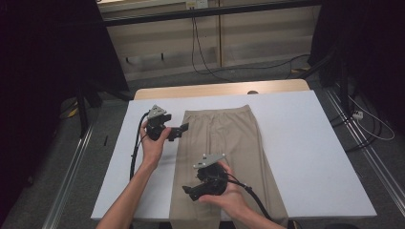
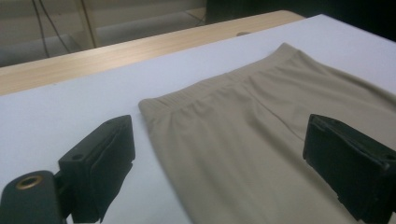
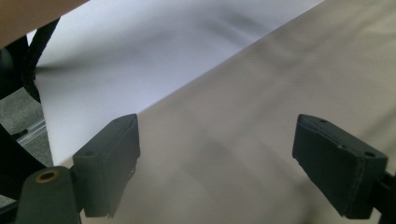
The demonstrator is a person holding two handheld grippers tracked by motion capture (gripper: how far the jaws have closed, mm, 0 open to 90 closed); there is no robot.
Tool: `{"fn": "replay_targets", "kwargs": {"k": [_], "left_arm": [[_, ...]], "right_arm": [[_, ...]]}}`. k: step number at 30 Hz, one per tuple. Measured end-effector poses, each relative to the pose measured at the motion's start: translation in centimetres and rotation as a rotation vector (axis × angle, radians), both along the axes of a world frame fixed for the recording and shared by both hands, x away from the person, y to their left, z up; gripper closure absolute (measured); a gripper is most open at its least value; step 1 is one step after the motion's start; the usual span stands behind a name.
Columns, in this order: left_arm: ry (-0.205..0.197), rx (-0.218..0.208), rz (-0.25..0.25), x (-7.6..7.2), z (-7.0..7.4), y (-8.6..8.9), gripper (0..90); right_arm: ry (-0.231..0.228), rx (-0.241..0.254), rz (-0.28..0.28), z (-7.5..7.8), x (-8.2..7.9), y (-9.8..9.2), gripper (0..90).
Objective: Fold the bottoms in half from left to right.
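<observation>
**High view: beige trousers flat on the white table, both tongs spread**

Your left gripper (image 1: 177, 131) hovers at the left edge of the beige trousers (image 1: 229, 143), near the waistband (image 2: 219, 88), jaws spread, gripping nothing. The trousers lie lengthwise down the middle of the table (image 1: 305, 143), legs overhanging its near edge. Your right gripper (image 1: 192, 192) hovers over the left leg, jaws spread. Folding looks unstarted. No containers present.

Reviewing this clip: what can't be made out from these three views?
- Trousers: hems cut off by the high view's bottom edge; right hand covers part.
- Right gripper view: fabric blurred, weave unreadable.
- Left gripper: pad faces too small in high view.
</observation>
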State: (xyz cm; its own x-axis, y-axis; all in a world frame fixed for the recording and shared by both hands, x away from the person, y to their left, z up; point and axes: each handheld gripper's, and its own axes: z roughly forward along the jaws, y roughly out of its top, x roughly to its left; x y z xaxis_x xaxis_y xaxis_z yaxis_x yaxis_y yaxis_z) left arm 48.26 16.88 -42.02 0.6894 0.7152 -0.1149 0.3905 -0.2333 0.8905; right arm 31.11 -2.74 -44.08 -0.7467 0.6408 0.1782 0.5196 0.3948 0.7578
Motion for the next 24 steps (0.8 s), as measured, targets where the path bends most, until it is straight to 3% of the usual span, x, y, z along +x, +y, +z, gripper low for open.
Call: {"fn": "replay_targets", "kwargs": {"k": [6,8,11,15,18,22,24], "left_arm": [[0.007,0.036,-0.007,-0.4,-0.3,0.0,7.6],[0.011,0.043,-0.012,-0.5,-0.4,-0.1,7.6],[0.014,0.041,-0.011,-0.5,-0.5,-0.1,7.6],[0.009,0.05,0.001,-0.5,-0.4,0.1,7.4],[0.016,0.063,0.002,-0.5,-0.6,0.3,7.3],[0.017,0.067,0.012,-0.5,-0.8,0.1,7.4],[0.026,0.076,0.014,-0.5,-0.9,0.0,7.1]], "right_arm": [[0.01,-0.01,0.075,-0.5,-1.4,3.5,33.2],[-0.013,-0.026,0.103,-0.6,-2.2,4.6,40.9],[-0.001,-0.05,0.113,-0.8,-3.2,5.8,45.7],[-0.022,-0.089,0.113,-1.1,-4.5,6.8,52.3],[-0.034,-0.109,0.116,-1.3,-5.4,7.4,51.8],[-0.03,-0.122,0.115,-1.6,-5.9,8.2,40.0],[-0.074,-0.17,0.104,-1.6,-6.4,8.6,42.5]]}}
